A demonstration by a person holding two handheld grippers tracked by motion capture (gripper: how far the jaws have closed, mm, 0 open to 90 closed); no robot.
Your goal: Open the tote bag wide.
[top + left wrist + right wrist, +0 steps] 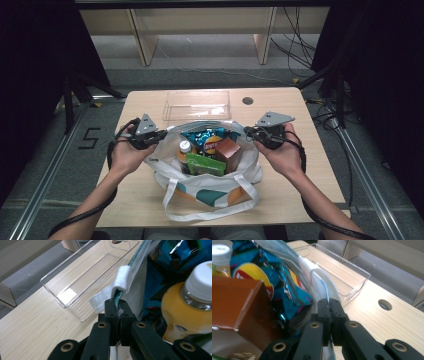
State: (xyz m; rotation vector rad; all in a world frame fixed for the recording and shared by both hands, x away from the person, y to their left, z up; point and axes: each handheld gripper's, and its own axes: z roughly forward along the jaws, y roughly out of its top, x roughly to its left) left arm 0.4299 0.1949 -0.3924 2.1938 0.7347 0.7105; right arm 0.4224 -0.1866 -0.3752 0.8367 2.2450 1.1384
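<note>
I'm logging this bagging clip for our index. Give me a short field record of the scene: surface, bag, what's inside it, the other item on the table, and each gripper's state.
surface: light wooden table
bag: white tote bag, mouth held open, handles hanging toward the person
contents: blue chip bag, orange juice bottle, green packet, brown box
other item: clear plastic tray, behind the bag, empty
left gripper: shut on the bag's rim
right gripper: shut on the opposite rim
</note>
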